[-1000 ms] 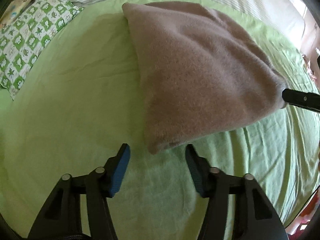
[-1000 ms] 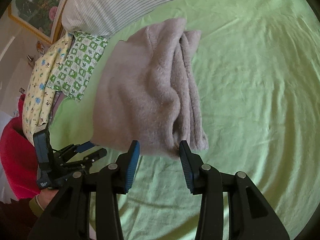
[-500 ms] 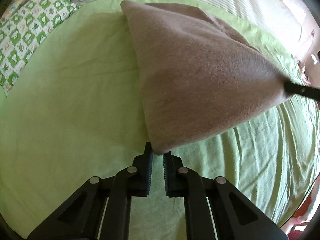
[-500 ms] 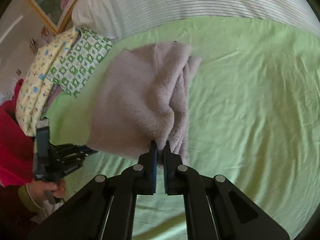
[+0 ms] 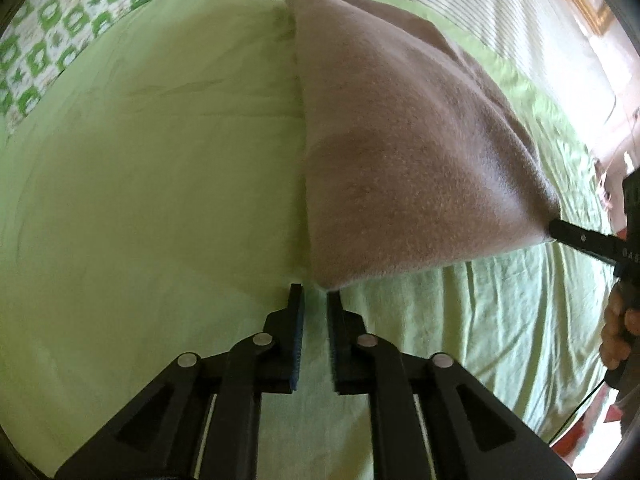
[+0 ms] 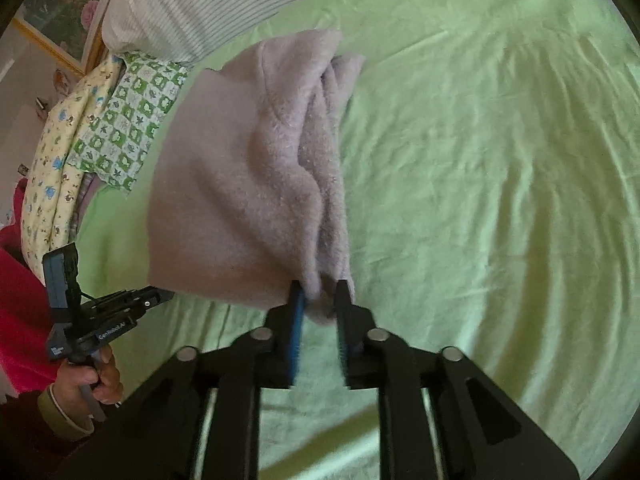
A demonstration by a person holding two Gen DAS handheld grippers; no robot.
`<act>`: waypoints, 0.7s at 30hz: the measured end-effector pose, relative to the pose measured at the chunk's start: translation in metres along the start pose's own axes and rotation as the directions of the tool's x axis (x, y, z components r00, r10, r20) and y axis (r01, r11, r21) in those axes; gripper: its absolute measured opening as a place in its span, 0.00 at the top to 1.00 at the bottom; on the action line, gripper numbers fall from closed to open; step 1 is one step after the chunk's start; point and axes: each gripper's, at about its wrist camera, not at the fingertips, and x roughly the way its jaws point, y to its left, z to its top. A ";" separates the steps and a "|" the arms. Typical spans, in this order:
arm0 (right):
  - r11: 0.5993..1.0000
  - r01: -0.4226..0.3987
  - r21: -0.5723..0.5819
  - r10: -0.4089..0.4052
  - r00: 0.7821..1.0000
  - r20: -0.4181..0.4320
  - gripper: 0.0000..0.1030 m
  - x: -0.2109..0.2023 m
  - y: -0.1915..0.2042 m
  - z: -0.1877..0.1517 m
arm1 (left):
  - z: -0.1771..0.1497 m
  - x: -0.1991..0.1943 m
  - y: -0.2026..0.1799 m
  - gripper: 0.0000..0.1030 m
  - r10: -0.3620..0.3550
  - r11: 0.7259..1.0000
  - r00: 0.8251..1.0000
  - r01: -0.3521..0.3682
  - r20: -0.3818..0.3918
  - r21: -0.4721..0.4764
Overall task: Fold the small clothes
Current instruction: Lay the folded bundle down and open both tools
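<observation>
A fuzzy grey-mauve garment (image 5: 400, 152) lies folded on the green bed sheet (image 5: 160, 200), its near edge lifted off the sheet. My left gripper (image 5: 315, 300) is shut on the garment's near left corner. My right gripper (image 6: 319, 294) is shut on the near right corner, where several layers (image 6: 320, 184) bunch together. The right gripper's tip (image 5: 576, 236) shows at the garment's right corner in the left wrist view. The left gripper (image 6: 152, 298) shows at the garment's left corner in the right wrist view.
A green-and-white patterned cloth (image 6: 128, 120) and a yellow printed cloth (image 6: 52, 168) lie at the bed's far left. A striped pillow (image 6: 224, 4) runs along the head of the bed. A red cloth (image 6: 20, 304) is at the left edge.
Both grippers went from open to shut on the garment's near corners. The near edge has since risen off the sheet and is pulled taut between them.
</observation>
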 end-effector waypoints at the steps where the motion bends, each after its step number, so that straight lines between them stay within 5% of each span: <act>1: 1.000 -0.005 0.007 0.005 1.000 0.007 0.72 -0.003 -0.001 -0.001 | -0.002 -0.003 0.002 0.87 -0.004 1.000 1.000 0.004 0.000 -0.012; 8: 0.999 -0.037 0.002 0.036 0.989 0.143 0.71 -0.029 0.014 0.012 | 0.011 -0.051 -0.005 0.84 -0.069 0.997 0.992 0.071 0.102 -0.011; 13: 0.996 -0.071 -0.049 0.078 0.985 0.155 0.71 -0.006 0.038 0.051 | 0.038 -0.048 -0.035 0.83 -0.110 0.994 0.986 0.106 0.124 0.035; 17: 0.998 -0.014 -0.054 0.019 0.996 0.087 0.71 0.033 0.043 0.074 | 0.047 -0.017 -0.050 0.83 -0.085 0.995 0.994 0.082 0.064 0.048; 21: 0.999 0.041 0.018 -0.042 0.998 0.056 0.90 0.055 0.021 0.082 | 0.046 0.002 -0.042 0.83 -0.082 0.997 0.997 0.082 0.000 0.010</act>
